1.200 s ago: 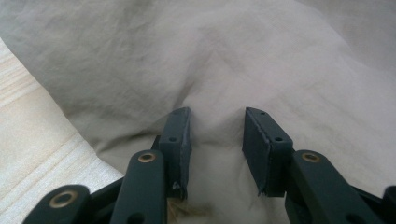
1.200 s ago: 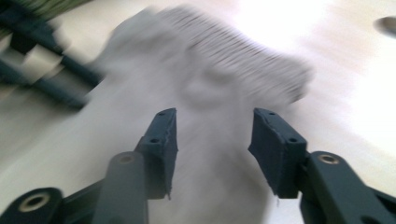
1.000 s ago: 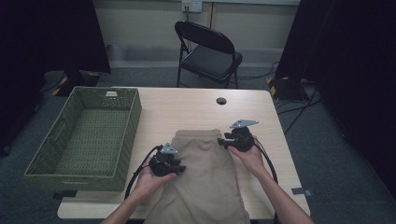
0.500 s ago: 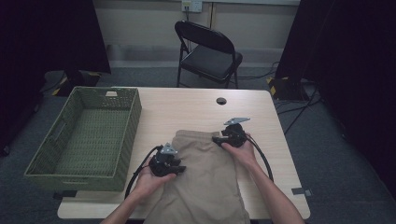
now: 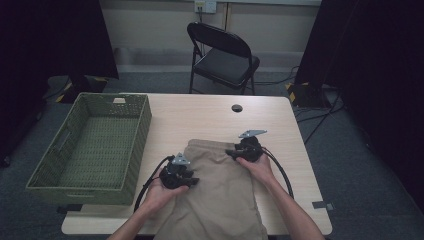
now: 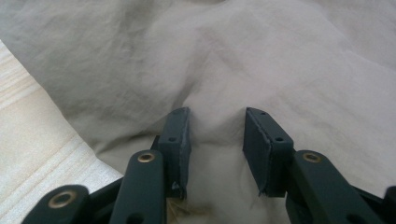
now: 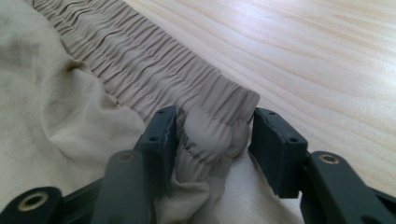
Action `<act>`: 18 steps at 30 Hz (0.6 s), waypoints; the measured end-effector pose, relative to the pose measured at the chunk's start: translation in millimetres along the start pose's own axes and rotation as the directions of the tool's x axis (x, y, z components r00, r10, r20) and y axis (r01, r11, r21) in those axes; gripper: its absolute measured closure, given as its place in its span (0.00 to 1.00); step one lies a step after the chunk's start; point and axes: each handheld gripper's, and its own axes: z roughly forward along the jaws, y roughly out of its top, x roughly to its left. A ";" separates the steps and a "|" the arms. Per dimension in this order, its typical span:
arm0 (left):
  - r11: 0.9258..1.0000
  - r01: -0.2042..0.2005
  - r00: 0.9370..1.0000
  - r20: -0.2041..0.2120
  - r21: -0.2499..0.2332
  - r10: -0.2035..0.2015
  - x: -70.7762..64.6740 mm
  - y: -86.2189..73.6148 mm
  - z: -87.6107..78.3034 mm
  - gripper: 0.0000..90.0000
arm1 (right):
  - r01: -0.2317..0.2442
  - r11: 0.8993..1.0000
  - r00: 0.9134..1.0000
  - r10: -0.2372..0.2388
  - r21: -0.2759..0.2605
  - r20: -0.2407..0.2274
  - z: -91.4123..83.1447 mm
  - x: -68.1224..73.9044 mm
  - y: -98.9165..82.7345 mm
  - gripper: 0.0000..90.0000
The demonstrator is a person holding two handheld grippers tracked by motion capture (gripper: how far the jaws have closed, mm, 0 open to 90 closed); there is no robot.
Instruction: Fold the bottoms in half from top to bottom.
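Note:
Tan shorts (image 5: 220, 195) lie flat on the wooden table (image 5: 200, 120), with the elastic waistband (image 7: 154, 65) at the far end. My left gripper (image 5: 192, 181) presses onto the left side of the shorts. A soft ridge of cloth (image 6: 217, 154) is gathered between its pads, in the left gripper (image 6: 217, 114). My right gripper (image 5: 231, 152) is at the waistband's right corner. Its jaws have just been closing, and the bunched corner (image 7: 210, 135) sits squeezed inside the right gripper (image 7: 215, 114).
A green woven basket (image 5: 145, 120) stands empty on the left of the table. A black cable hole (image 5: 237, 108) is in the tabletop beyond the shorts. A folding chair (image 5: 225, 60) stands behind the table. Bare wood (image 7: 303, 46) lies right of the waistband.
My right gripper has shifted a little to the left and lower, onto the waistband corner. The left gripper and the shorts have stayed put.

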 end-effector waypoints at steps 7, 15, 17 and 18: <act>0.987 0.056 0.998 0.022 -0.151 -0.053 4.3 20.9 -23.9 0.62 | 0.069 0.997 0.997 -0.069 0.021 -0.020 -2.3 12.0 0.8 0.63; 0.970 0.156 0.987 -0.019 -0.188 -0.162 39.9 27.7 -30.6 0.55 | 0.133 0.989 0.991 -0.131 0.060 -0.036 -13.2 29.8 -4.6 0.63; 0.963 0.180 0.983 0.007 -0.199 -0.182 47.8 27.5 -27.6 0.51 | 0.145 0.988 0.989 -0.142 0.057 -0.050 -16.0 34.4 -8.1 0.63; 0.962 0.190 0.981 -0.013 -0.195 -0.196 49.9 26.5 -24.8 0.51 | 0.144 0.988 0.988 -0.141 0.055 -0.055 -17.0 36.2 -9.4 0.62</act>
